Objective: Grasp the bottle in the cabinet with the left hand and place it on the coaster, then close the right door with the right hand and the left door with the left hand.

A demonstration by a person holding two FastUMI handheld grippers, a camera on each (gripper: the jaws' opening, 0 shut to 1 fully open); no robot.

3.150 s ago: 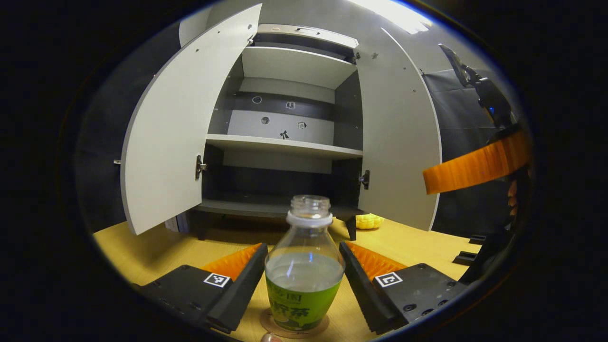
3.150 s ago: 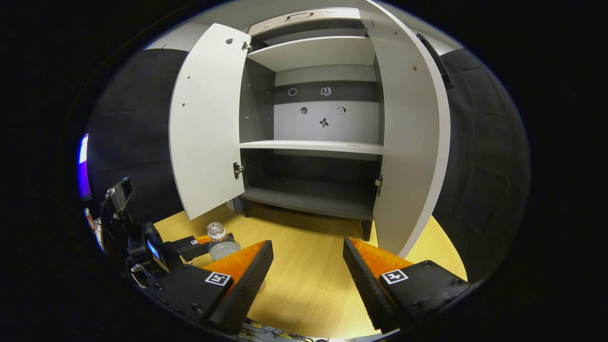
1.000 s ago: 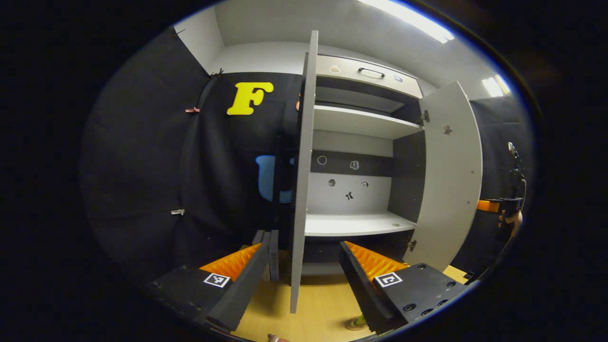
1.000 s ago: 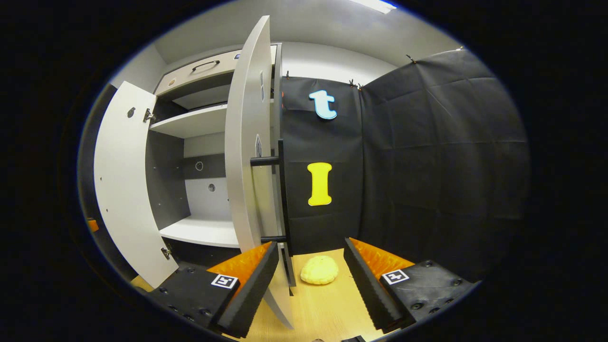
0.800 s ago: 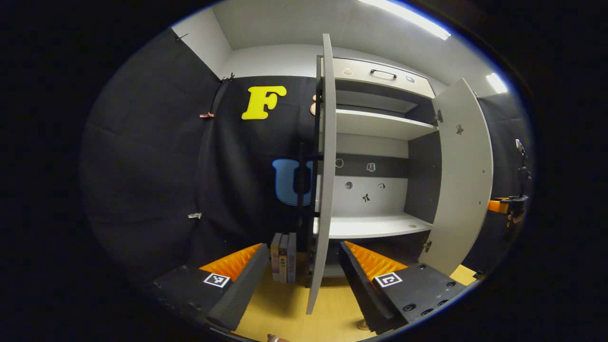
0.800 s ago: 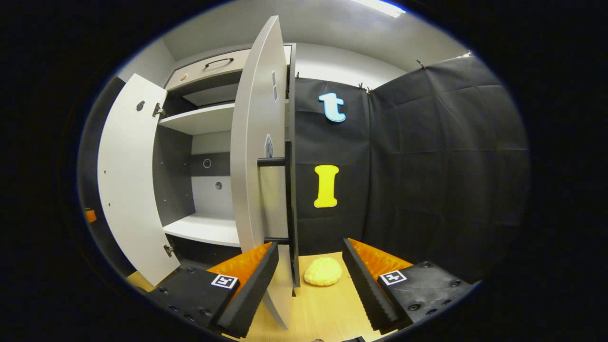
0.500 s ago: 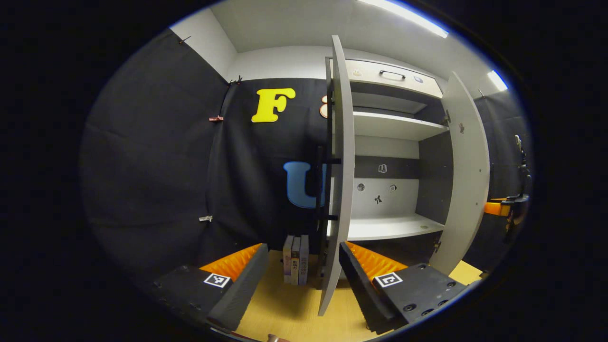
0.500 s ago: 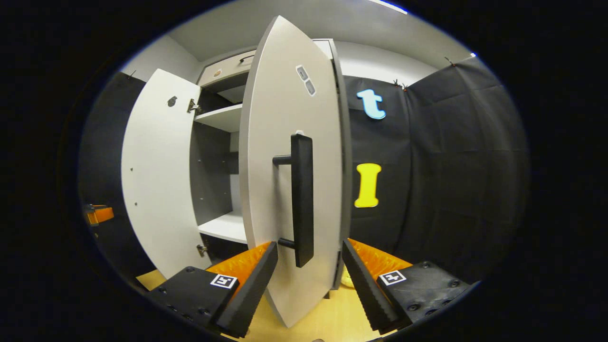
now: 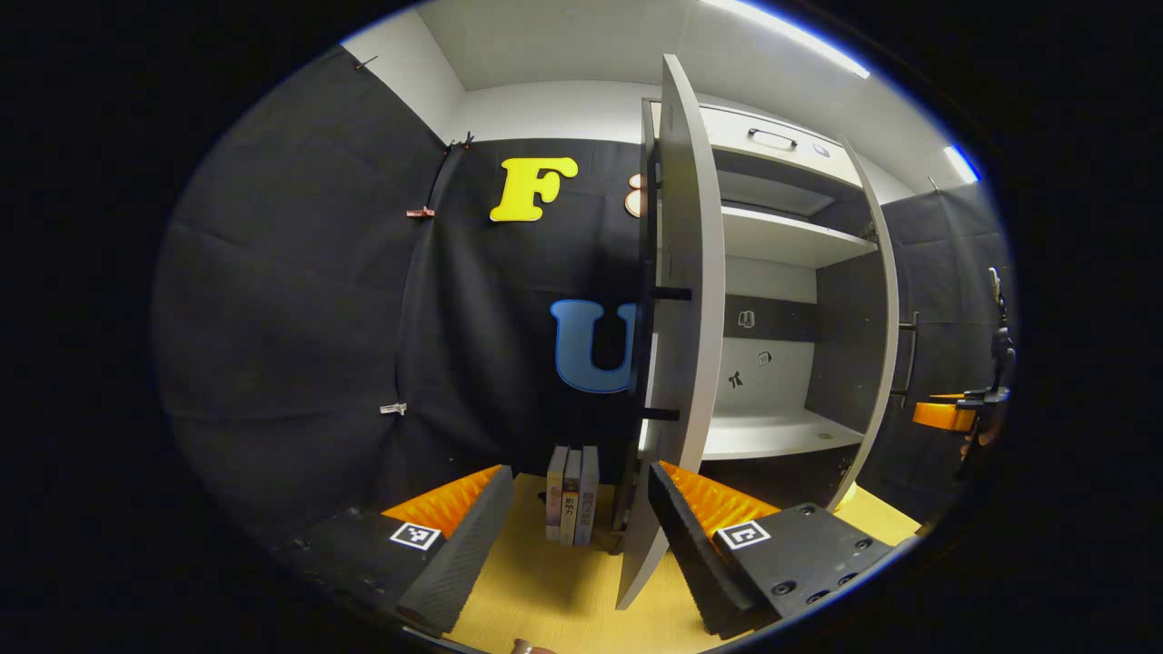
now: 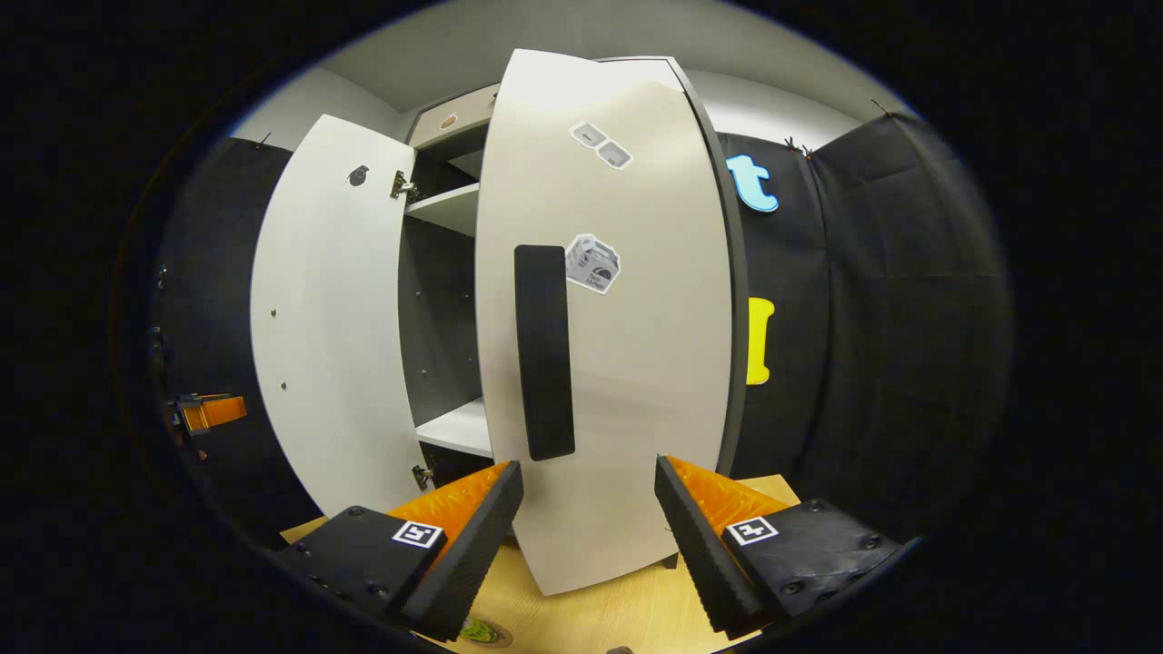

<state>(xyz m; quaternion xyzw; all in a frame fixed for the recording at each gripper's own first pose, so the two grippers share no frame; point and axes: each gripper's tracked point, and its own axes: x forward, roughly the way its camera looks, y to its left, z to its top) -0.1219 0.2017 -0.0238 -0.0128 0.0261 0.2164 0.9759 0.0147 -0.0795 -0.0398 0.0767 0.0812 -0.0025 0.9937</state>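
Here, 2 doors (image 10: 618,381), 3 books (image 9: 571,495).

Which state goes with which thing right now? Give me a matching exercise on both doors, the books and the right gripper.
Things:
1. right door
2. left door
3. books
4. right gripper

States:
A. standing upright on the table
B. open, gripping nothing
C. wide open, inner face showing
D. partly shut, outer face with the handle showing

Pairs: 1-D, 2-C, 3-A, 4-B
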